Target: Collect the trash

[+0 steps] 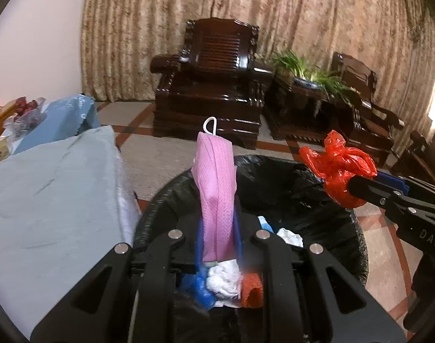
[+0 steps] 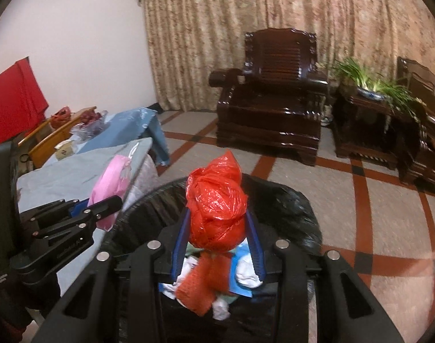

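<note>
both loads hang directly above the black-lined trash bin (image 1: 317, 188), so the coming move is judged a plain release: the left gripper (image 1: 217, 245) has its jaws clamped on the lower end of a folded pink face mask (image 1: 216, 197), whose long axis runs straight ahead out of the jaws, white ear loop at the far tip. the right gripper (image 2: 217, 240) has its jaws clamped on a knotted red plastic bag (image 2: 216, 205), a rounded bundle with its twisted tail pointing away from the jaws; discarded paper and wrappers (image 2: 211, 280) lie in the bin below both jaws.
</note>
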### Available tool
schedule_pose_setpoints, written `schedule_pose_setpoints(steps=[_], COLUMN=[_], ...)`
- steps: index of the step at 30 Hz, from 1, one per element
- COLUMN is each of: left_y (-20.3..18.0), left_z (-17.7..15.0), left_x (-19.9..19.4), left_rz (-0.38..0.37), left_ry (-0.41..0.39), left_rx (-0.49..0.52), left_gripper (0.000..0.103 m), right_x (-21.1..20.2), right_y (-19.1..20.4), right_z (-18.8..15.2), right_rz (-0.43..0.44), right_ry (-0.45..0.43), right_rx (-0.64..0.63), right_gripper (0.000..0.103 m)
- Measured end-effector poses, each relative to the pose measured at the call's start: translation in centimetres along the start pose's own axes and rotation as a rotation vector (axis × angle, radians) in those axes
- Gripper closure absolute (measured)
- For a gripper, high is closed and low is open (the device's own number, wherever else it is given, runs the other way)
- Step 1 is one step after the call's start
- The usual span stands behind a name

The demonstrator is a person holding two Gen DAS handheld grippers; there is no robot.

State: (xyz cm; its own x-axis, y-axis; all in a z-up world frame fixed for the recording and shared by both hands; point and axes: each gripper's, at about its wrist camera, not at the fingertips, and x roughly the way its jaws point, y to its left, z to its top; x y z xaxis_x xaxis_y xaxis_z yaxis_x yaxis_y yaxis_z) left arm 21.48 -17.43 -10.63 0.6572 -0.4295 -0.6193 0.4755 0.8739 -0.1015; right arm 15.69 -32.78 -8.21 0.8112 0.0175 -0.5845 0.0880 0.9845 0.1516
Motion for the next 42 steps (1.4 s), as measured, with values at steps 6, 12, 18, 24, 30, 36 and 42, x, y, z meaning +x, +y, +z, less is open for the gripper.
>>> schedule_pose_setpoints(steps=[6,12,18,24,30,36,42], left_y=[-1.3,-1.0,0.7,3.0,3.9,4.4,4.2], left_z=[-0.2,-0.5,-0.3,0.0,-0.5,-1.4,-2.2], left_x=[3.0,3.0,0.8,-3.0,-7.2,-11.4,-15.2], left_rz=[-0.062,-0.076,-0.018,0.056,0.113,0.166,0.196], left_ry=[0.045,0.035,0.004,-0.016,-0.033,-0.046,-0.093], left_rx=[0.009,0.016,0.016,-0.014,-0.035,-0.046,-0.059], left_gripper=[0.061,0.030,0.012,0.009,0.009,0.009,0.009], right_x=[1.5,1.2,0.1,-1.2,-3.3,-5.8,-8.5], right_y=[-2.1,-3.0,-3.5,-2.2,0.7,3.7,5.8], right_z=[-1.1,-1.7,-1.9,-2.0,-2.2,-1.8,-1.6], right_rz=[-0.035,-0.061,-0.087,-0.059,-0.010,0.030,0.069], right_ry=[0.035,0.019,-0.009,-0.004,-0.008,-0.018,-0.051], right_rx=[0.024,0.048,0.076,0.052,0.007,-0.014,-0.040], right_gripper=[0.059,0.033,0.006,0.006,0.006,0.006,0.006])
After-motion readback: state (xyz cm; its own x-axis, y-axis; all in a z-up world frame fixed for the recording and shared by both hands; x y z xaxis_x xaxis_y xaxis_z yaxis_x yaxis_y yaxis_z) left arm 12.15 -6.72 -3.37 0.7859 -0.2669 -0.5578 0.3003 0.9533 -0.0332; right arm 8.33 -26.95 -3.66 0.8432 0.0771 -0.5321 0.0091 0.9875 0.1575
